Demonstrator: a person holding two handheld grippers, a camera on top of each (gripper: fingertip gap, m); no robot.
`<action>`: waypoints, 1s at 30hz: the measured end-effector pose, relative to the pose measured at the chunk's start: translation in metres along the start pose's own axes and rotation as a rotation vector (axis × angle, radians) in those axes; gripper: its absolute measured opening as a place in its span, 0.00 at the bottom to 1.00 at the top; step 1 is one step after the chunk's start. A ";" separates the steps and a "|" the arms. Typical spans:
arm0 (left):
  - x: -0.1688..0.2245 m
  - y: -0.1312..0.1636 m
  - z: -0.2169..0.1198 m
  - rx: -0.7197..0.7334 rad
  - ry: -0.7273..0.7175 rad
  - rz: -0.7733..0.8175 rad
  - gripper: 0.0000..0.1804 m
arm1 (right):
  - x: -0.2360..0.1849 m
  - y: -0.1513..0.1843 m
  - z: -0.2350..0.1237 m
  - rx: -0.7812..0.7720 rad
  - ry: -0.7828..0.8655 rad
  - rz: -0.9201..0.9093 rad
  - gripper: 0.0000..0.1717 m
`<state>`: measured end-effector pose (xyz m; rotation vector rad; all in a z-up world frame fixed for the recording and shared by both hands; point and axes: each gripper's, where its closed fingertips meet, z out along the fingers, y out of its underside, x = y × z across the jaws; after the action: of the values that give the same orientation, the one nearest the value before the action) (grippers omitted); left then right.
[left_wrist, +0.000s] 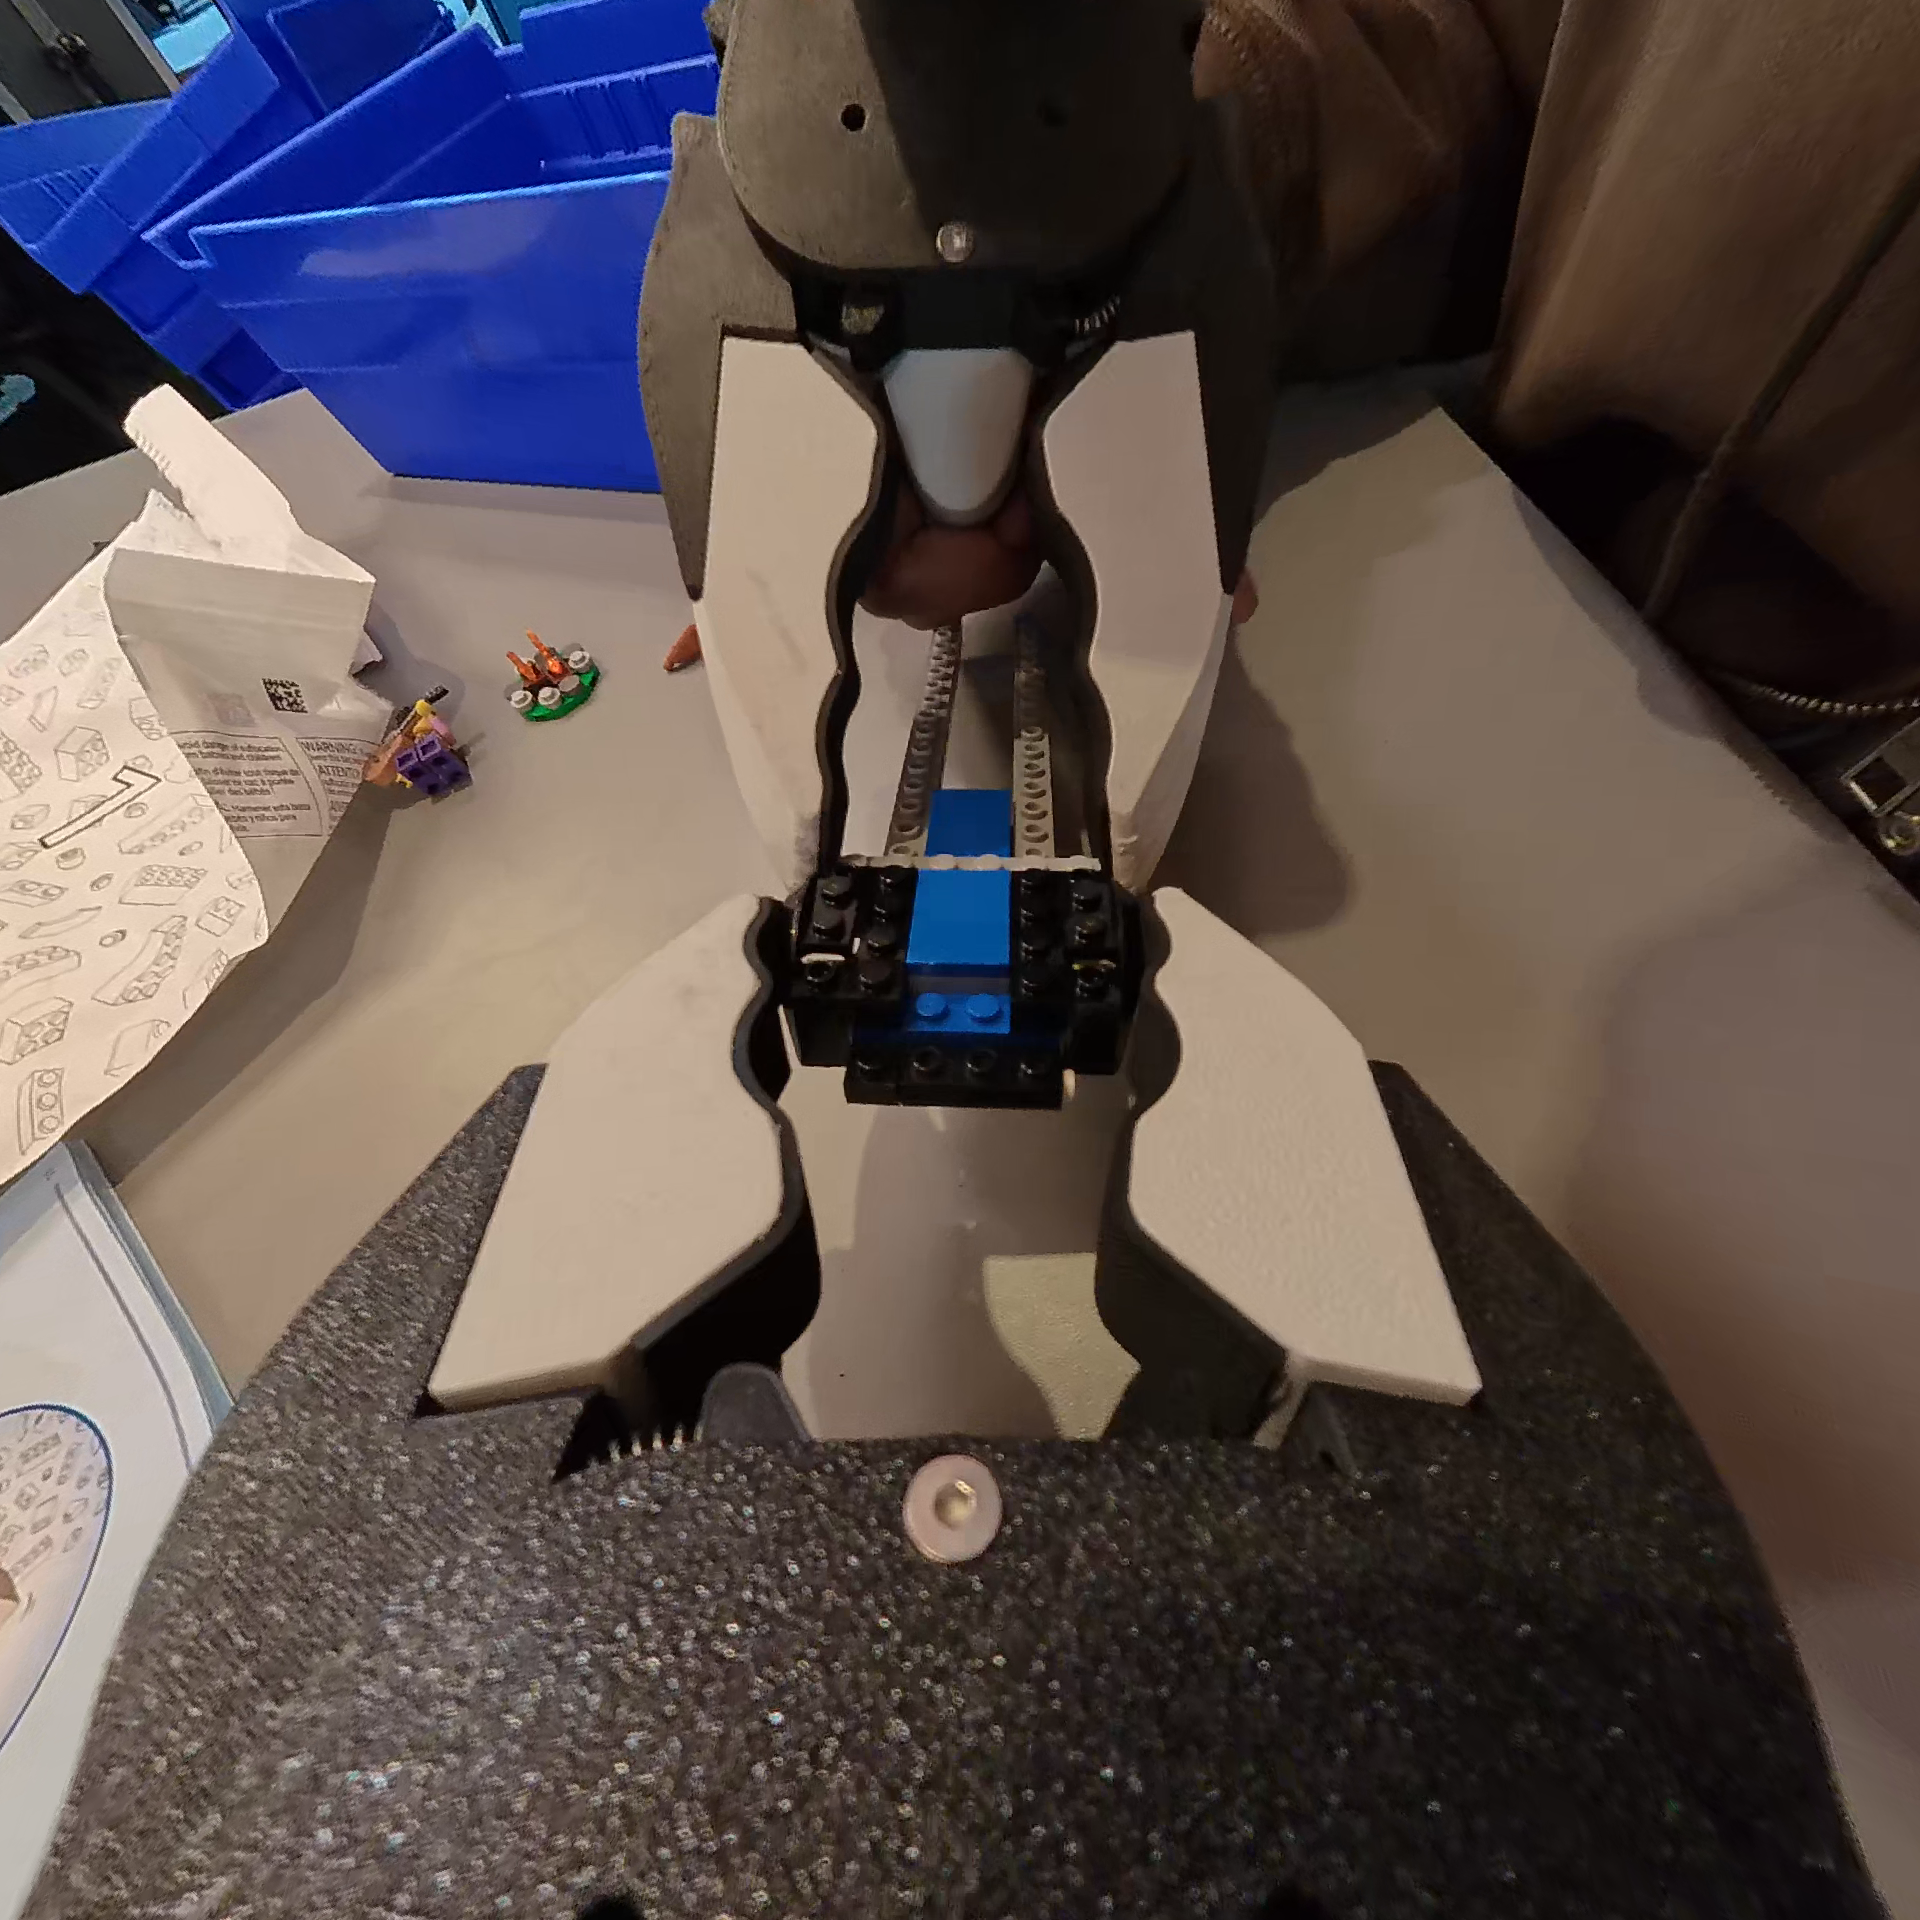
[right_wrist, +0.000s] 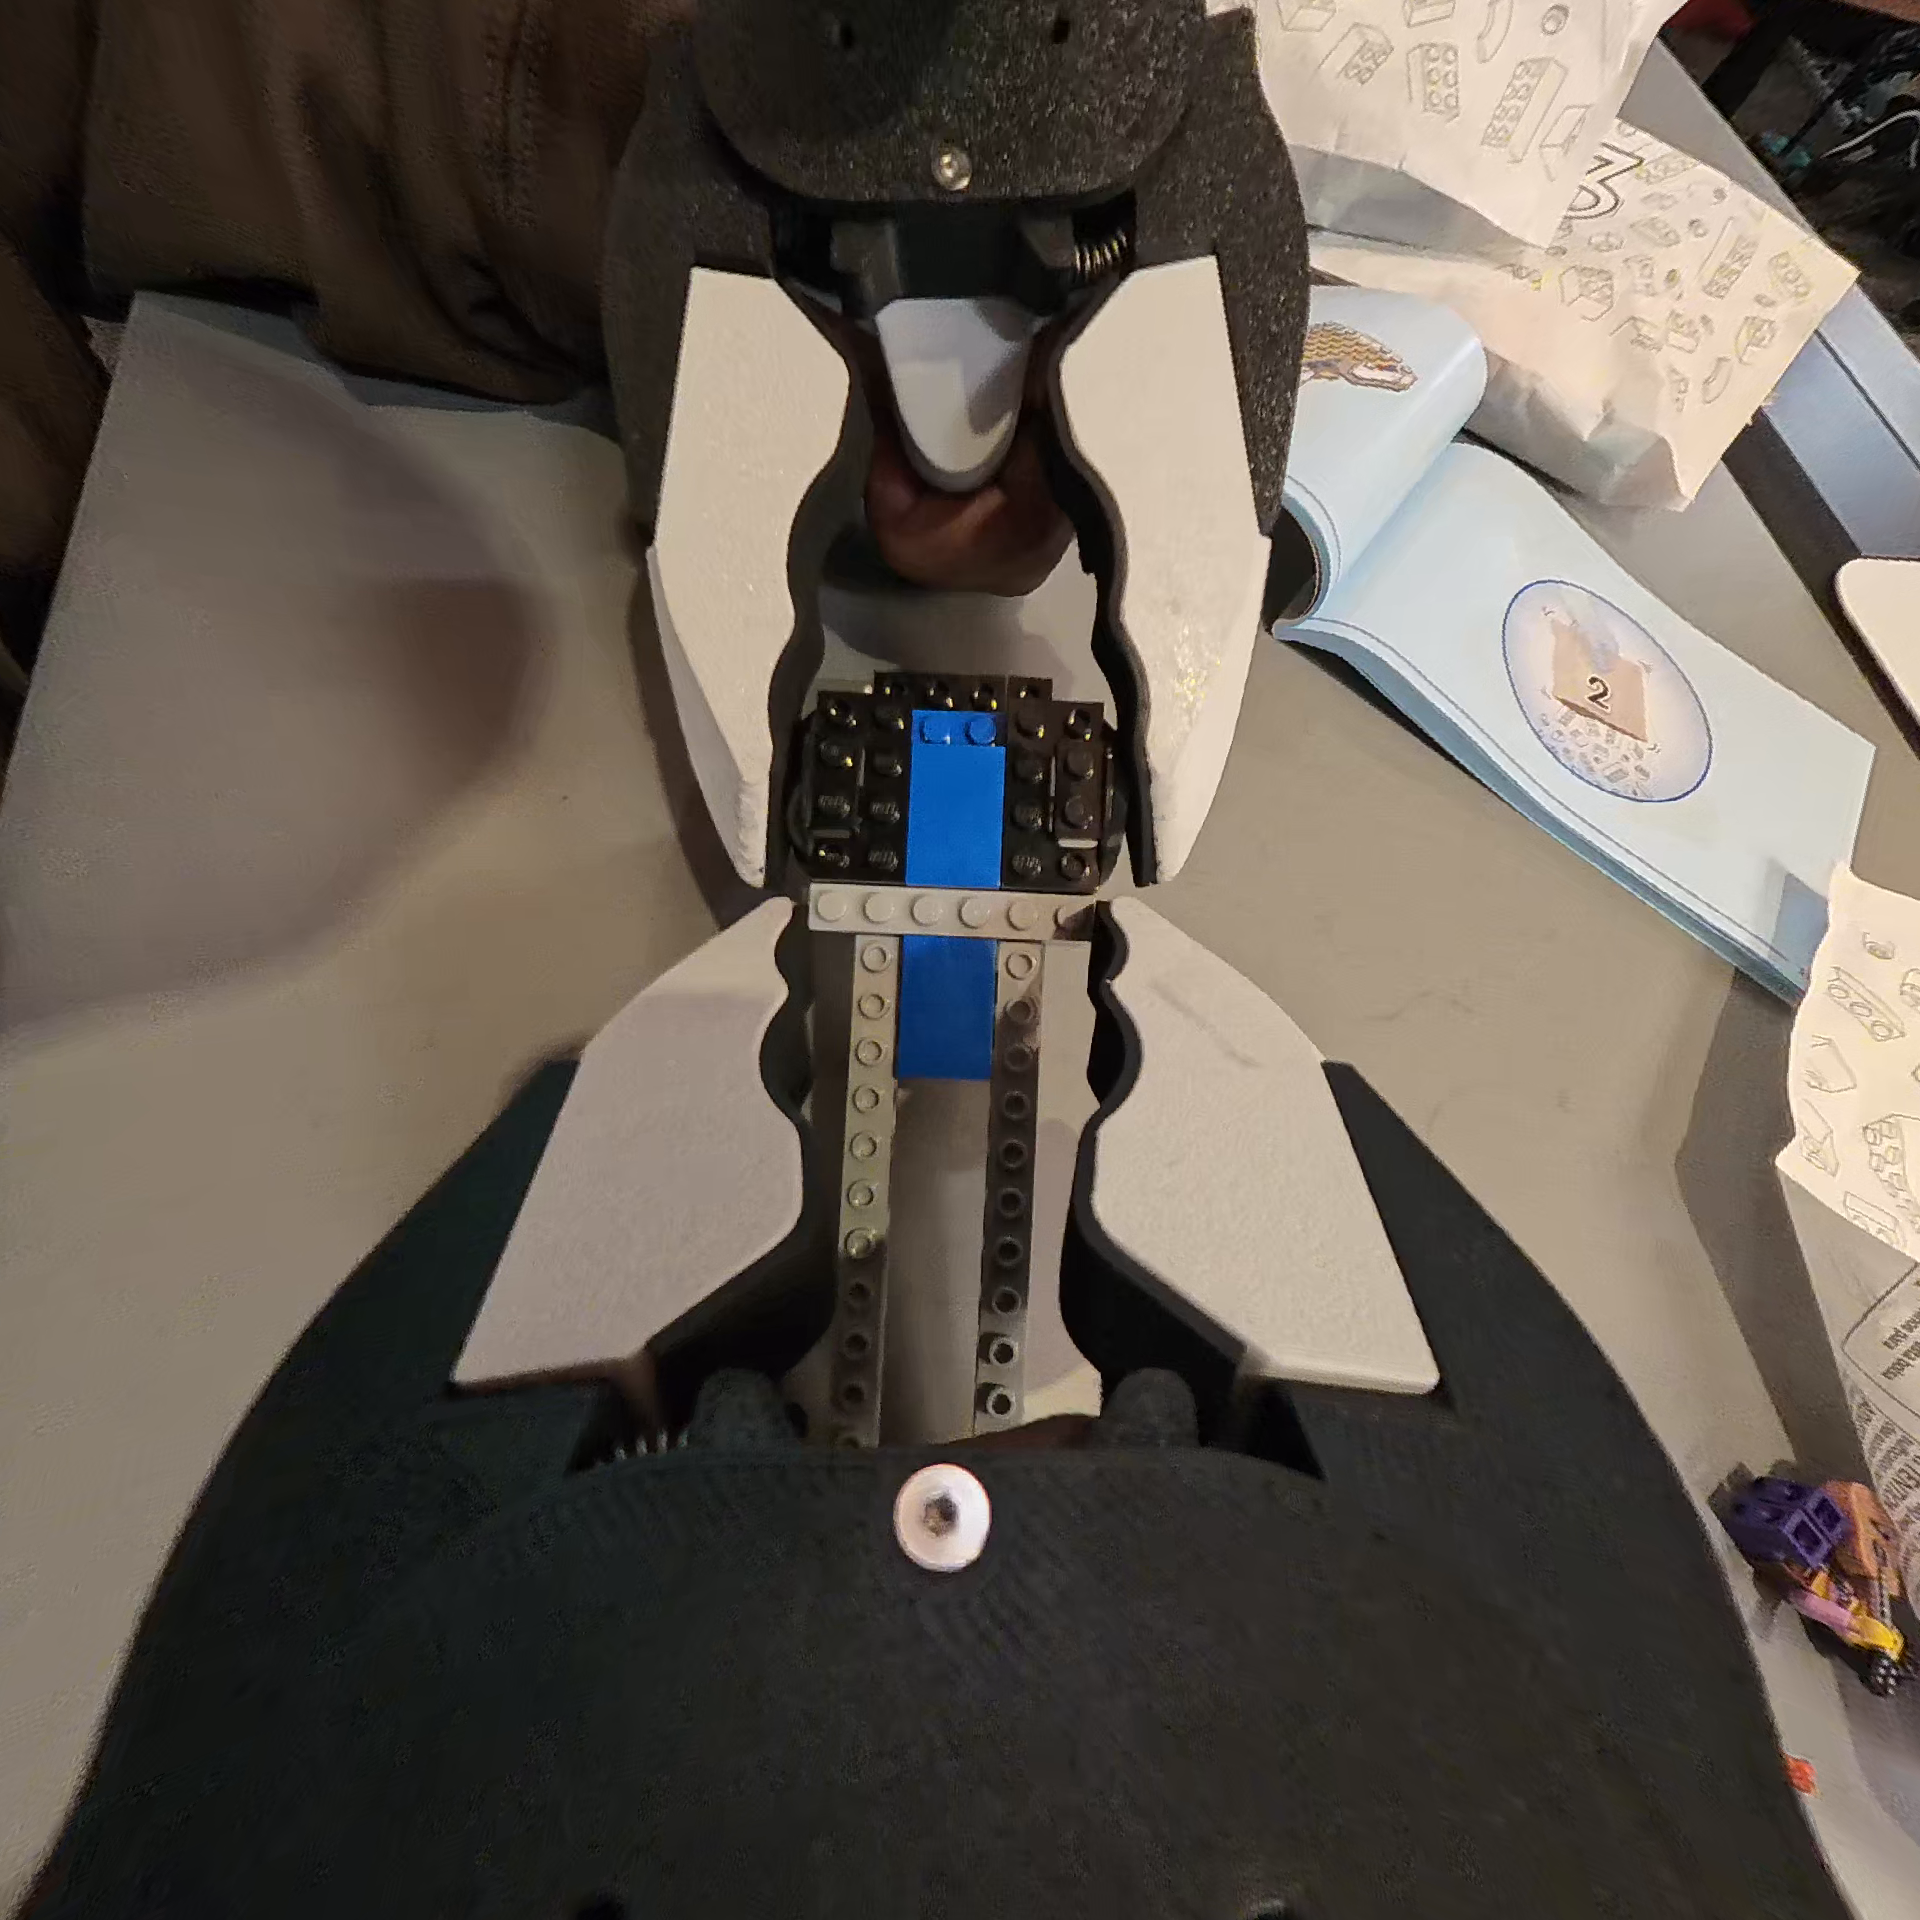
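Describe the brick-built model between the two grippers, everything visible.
The brick model is studded plastic: a black block with a blue centre stripe, a grey cross plate, and two long grey holed beams. The left gripper clamps the black end; the right gripper's fingers flank the cross plate. It sits over the grey table.

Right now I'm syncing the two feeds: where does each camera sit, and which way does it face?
Left wrist view: on the left gripper, looking along its fingers at the build's black end; right gripper faces it.
Right wrist view: on the right gripper, looking the opposite way, along build's grey bars; left gripper faces it.
Shared: build, both grippers, purple figure.
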<state>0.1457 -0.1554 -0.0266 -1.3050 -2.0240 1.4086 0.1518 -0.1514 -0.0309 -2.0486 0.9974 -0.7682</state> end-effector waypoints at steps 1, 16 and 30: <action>0.000 0.001 0.000 -0.008 0.004 -0.010 0.35 | 0.000 0.000 0.000 -0.004 -0.001 -0.002 0.30; -0.004 0.009 0.000 -0.045 0.036 -0.159 0.35 | 0.007 -0.001 -0.002 0.024 0.104 -0.072 0.29; -0.005 0.012 -0.004 -0.050 0.031 -0.145 0.35 | 0.014 0.033 -0.067 0.068 0.260 0.180 0.29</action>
<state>0.1566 -0.1559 -0.0339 -1.1665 -2.1004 1.2735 0.0959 -0.2009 -0.0175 -1.8026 1.2630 -0.9742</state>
